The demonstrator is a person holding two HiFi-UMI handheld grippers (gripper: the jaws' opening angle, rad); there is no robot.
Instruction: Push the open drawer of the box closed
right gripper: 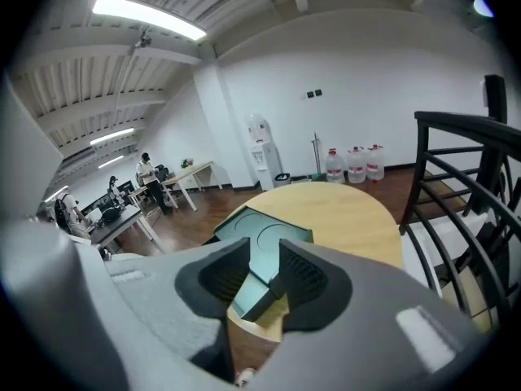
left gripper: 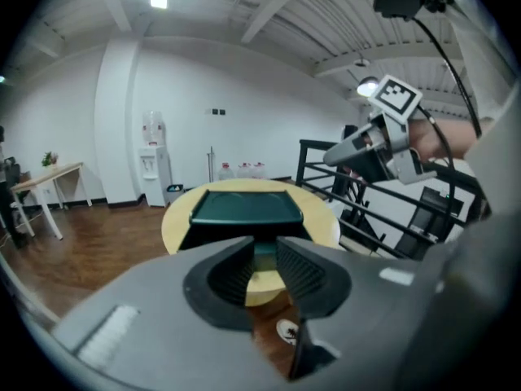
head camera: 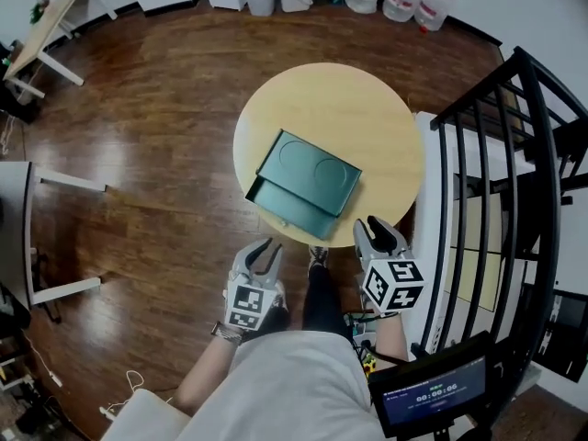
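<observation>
Both empty, part-open: left claw [head camera: 265, 250] and right claw [head camera: 376, 228] near the open drawer [head camera: 292, 206] of the box [head camera: 312, 171]

An open-plan office; desks [right gripper: 186, 169] with people [right gripper: 147, 172] at them, a water dispenser [right gripper: 262, 151], spare water jugs [right gripper: 355, 164], strip lights [right gripper: 146, 16].

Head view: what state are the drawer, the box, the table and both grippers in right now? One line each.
Drawer: open, pulled out toward the person.
Box: lying flat on the table, near its front edge.
Table: upright, carrying only the box.
Left gripper: jaws apart, nothing between them, not touching the box.
Right gripper: jaws apart, nothing between them, not touching the box.
</observation>
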